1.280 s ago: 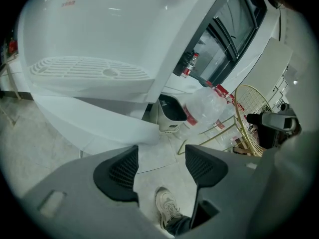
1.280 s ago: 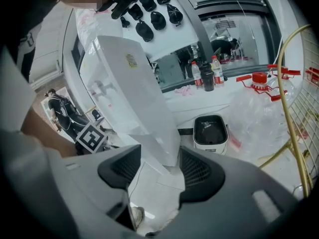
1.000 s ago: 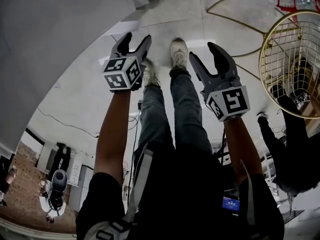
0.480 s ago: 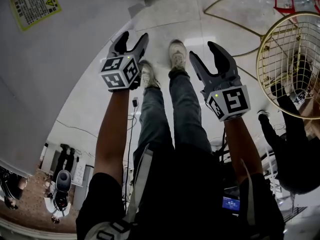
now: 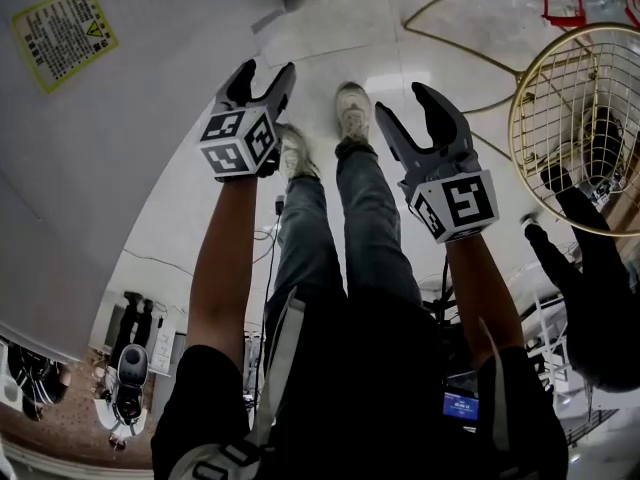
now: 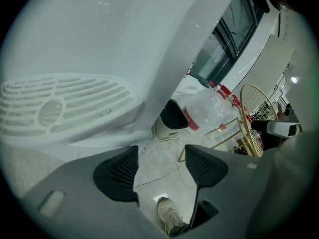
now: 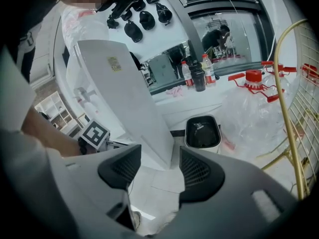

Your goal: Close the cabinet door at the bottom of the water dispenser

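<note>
one label (image 5: 63,36) lower; two grippers (image 5: 265,74) (image 5: 406,106), jaws apart

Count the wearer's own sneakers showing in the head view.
2. One sneaker is beside the left gripper, partly hidden behind it. The other sneaker is higher in the picture, between that gripper and the right gripper.
</note>
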Demonstrator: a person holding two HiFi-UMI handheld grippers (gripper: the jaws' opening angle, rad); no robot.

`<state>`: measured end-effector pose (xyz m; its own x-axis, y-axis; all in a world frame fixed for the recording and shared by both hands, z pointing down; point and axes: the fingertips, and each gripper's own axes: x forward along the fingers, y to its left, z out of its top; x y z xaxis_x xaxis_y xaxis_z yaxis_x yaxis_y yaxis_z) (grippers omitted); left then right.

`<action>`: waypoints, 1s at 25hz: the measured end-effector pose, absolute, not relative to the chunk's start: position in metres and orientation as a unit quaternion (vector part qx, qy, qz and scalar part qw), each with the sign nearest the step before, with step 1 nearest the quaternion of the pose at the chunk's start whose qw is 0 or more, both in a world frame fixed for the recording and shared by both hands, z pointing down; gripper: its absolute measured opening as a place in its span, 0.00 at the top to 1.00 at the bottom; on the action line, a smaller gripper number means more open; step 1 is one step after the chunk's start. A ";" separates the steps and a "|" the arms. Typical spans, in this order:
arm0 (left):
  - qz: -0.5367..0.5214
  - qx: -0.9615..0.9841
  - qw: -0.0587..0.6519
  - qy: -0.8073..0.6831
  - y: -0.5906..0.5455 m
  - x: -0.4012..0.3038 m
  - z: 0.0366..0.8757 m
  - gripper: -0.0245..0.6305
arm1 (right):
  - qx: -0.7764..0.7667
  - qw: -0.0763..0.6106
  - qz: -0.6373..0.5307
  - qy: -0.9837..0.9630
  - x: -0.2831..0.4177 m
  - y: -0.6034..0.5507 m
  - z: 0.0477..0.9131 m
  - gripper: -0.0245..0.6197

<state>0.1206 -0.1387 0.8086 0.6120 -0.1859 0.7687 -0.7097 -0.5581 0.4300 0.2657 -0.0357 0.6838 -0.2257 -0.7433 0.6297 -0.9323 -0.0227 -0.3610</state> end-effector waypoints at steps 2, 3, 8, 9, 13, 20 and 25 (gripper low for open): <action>0.344 0.814 0.378 -0.274 -0.141 0.124 0.808 0.49 | 0.611 0.126 0.374 -0.686 0.268 -0.035 0.683 0.59; 0.344 0.815 0.377 -0.274 -0.142 0.126 0.808 0.49 | 0.611 0.126 0.375 -0.686 0.269 -0.034 0.683 0.59; 0.344 0.817 0.375 -0.271 -0.145 0.132 0.806 0.49 | 0.618 0.124 0.373 -0.681 0.274 -0.030 0.680 0.59; 0.344 0.818 0.374 -0.269 -0.143 0.134 0.806 0.49 | 0.620 0.124 0.371 -0.680 0.276 -0.029 0.678 0.59; 0.344 0.824 0.369 -0.256 -0.136 0.144 0.801 0.49 | 0.629 0.123 0.365 -0.675 0.281 -0.023 0.673 0.59; 0.329 0.856 0.343 -0.207 -0.117 0.161 0.766 0.46 | 0.653 0.123 0.343 -0.664 0.279 -0.005 0.649 0.59; 0.302 0.886 0.311 -0.167 -0.095 0.166 0.715 0.43 | 0.670 0.114 0.329 -0.655 0.263 0.021 0.618 0.59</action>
